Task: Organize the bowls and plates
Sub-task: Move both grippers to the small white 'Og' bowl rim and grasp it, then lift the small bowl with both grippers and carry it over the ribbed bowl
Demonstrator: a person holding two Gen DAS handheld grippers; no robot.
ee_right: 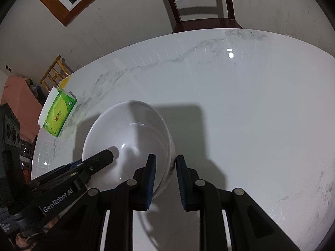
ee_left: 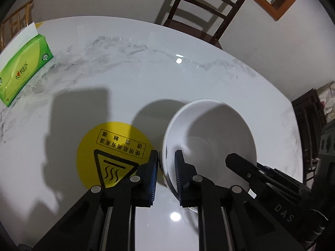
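The white bowl (ee_left: 209, 138) is sitting between both grippers: left gripper (ee_left: 166, 175) and right gripper (ee_right: 165, 179) are each straddling opposite rims, jaws narrowly parted, not clearly clamping.

Left wrist camera sitting just behind left gripper (ee_left: 166, 161), looking forward and down along fingers, very close to white bowl (ee_left: 211, 133). Facing across marble table (ee_left: 125, 79) toward dark chair (ee_left: 201, 10) and wall. Right gripper (ee_left: 234, 159) poking in from right side.

Right wrist camera sitting behind right gripper (ee_right: 166, 165), looking same way, also very close to bowl (ee_right: 127, 129). Left gripper (ee_right: 106, 154) poking in from left.

Both views sharing bowl, table (ee_right: 240, 104), chair (ee_right: 201, 4), green tissue box (ee_left: 23, 67) (ee_right: 59, 113).
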